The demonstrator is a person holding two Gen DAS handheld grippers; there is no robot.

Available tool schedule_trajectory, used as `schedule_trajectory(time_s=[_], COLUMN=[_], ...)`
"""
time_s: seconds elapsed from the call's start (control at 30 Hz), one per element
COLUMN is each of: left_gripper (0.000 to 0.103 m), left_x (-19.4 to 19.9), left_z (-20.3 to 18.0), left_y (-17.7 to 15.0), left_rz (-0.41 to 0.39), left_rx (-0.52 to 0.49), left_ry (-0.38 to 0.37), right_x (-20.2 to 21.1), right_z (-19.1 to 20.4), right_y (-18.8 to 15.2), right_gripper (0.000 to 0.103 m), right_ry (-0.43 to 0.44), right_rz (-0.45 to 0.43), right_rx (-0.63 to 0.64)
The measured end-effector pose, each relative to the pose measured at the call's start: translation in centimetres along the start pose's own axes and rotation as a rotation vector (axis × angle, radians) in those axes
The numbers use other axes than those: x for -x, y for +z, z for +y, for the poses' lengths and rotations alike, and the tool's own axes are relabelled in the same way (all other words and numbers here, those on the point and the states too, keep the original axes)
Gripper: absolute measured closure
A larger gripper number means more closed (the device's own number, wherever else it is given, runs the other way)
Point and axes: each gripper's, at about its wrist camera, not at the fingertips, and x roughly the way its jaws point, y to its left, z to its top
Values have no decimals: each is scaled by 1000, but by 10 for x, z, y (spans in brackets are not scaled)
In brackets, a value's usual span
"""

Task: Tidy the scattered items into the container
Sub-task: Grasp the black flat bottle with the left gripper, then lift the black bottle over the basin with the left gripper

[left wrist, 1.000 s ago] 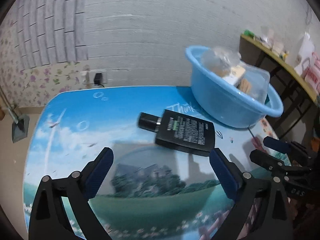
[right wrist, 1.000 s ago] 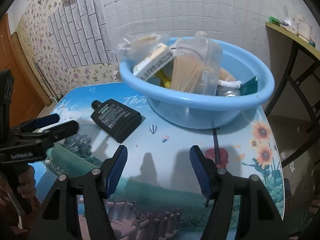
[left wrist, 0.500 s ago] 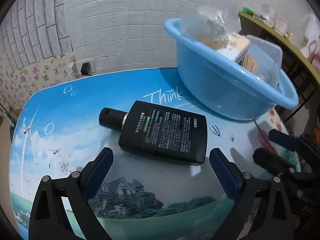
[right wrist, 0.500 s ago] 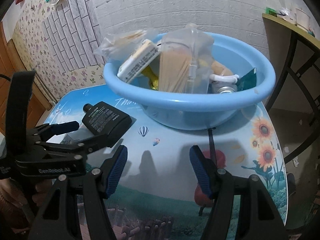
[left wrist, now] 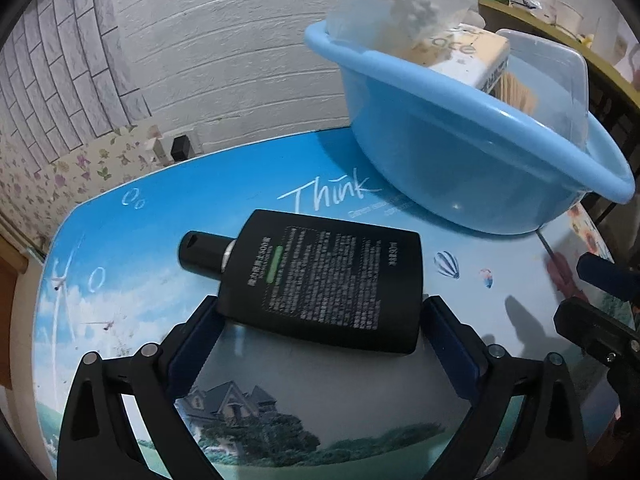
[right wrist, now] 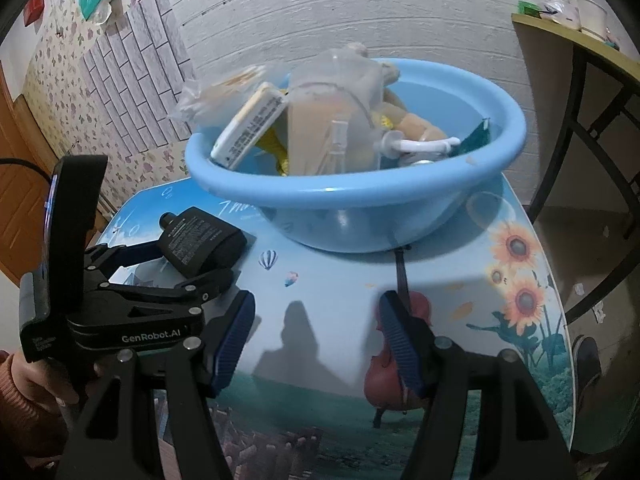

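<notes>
We see the flat black plastic bottle (left wrist: 320, 280) lying mid-frame on the picture-printed table (left wrist: 120, 240) — our left gripper (left wrist: 318, 316) spread around it, not pinching; right gripper (right wrist: 316, 320) spread, empty, below the round blue plastic basin (right wrist: 360, 216).

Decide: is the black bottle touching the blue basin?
Apart. The left wrist view shows bare table between the black bottle and the blue basin.

I see even, cool indoor light from above and behind me: my gripper fingers throw soft grey shadows forward onto the glossy table (right wrist: 332, 280), toward the blue basin (right wrist: 400, 188). A small glare streak sits on the basin's rim. Both views bend hard at black, vignetted corners. The wall behind the basin looks slightly soft.
</notes>
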Motion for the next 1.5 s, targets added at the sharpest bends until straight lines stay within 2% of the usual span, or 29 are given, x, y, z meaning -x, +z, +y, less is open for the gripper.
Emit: schedule_trajectory(time_s=[0.13, 0.23, 0.4, 0.8, 1.5], left_gripper=[3, 12, 12, 13, 13], left_x=[-2, 0, 1, 36, 118], left_z=[3, 5, 11, 29, 19], left_y=[2, 2, 0, -34, -34], left_rz=[-5, -24, -20, -8, -163], left_rx=[10, 1, -6, 59, 68], left_ry=[-9, -20, -36, -109, -150], right_x=[0, -1, 4, 11, 41], right_z=[-4, -4, 0, 13, 20], right_y=[-3, -4, -3, -10, -19], right_gripper=[38, 38, 38, 38, 38], right_ry=[-3, -6, -4, 23, 51], right_rz=[3, 7, -8, -14, -69], right_rx=[-6, -6, 6, 42, 57])
